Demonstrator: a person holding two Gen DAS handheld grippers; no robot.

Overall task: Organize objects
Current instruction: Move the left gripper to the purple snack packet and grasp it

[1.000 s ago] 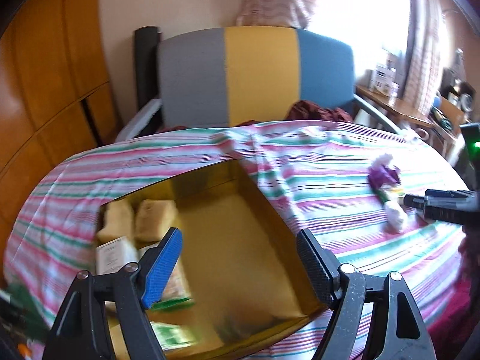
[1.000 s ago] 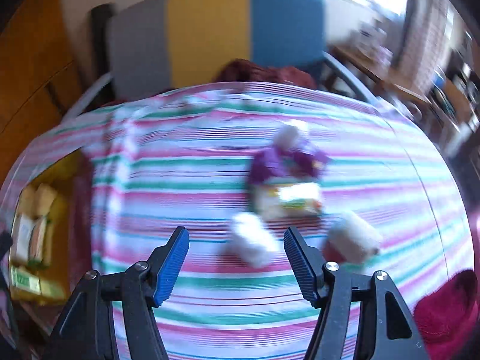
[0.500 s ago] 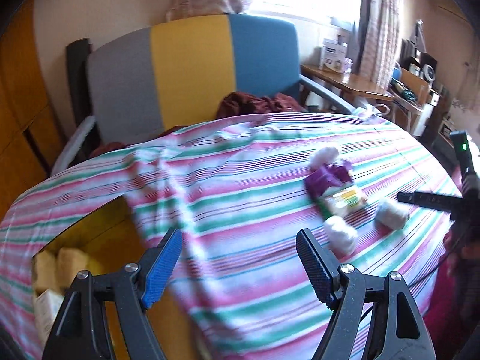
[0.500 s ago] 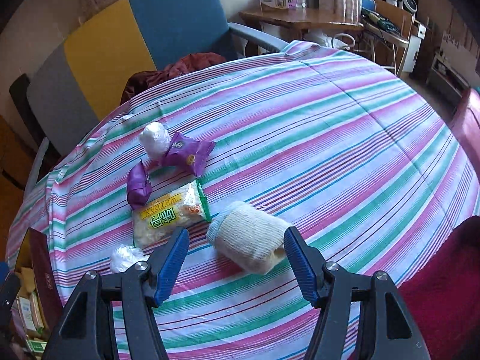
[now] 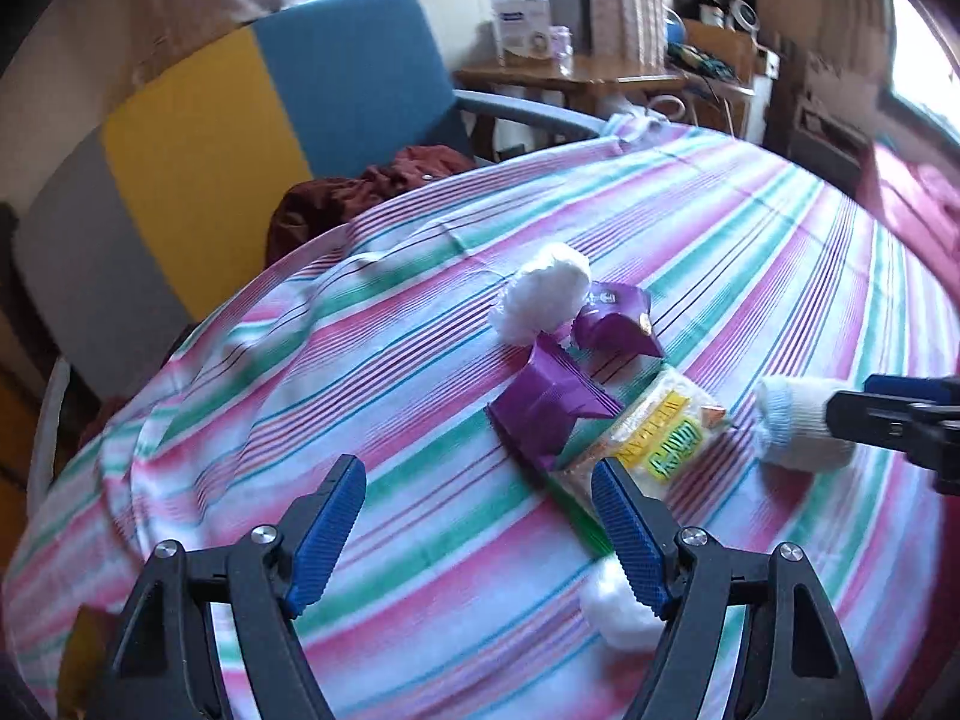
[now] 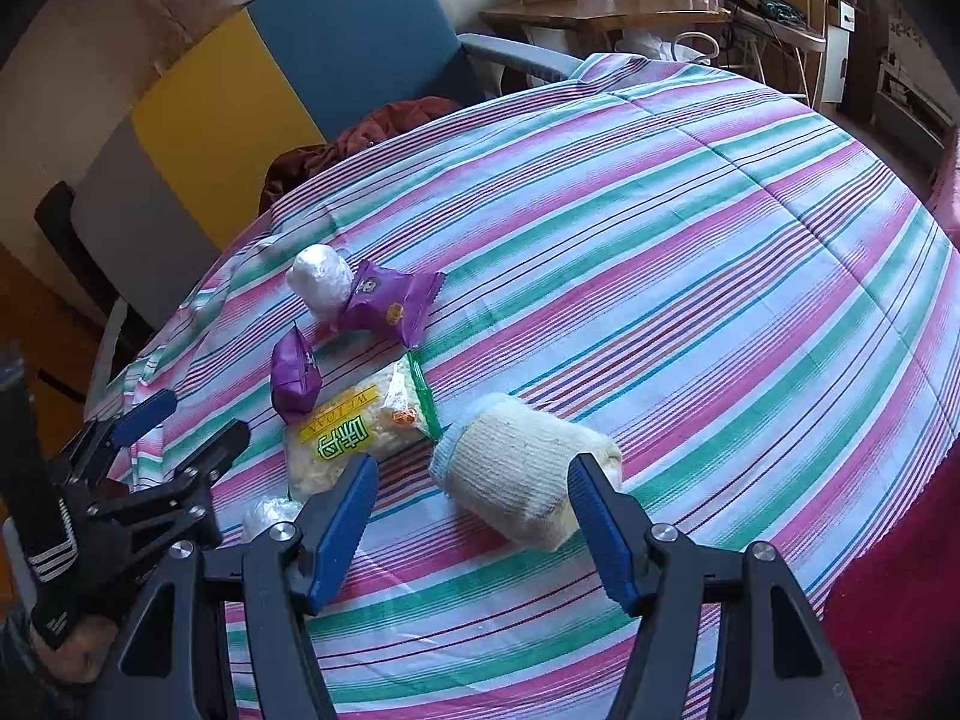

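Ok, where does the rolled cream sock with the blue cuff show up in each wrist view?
Left wrist: the sock lies at the right edge, partly behind the right gripper.
Right wrist: the sock sits low centre, between the right gripper's open fingers.
Shared landmark: the yellow-labelled snack packet just left of it.

Both wrist cams look steeply down, close over the striped tablecloth; both see the snack cluster, each catching the other gripper.
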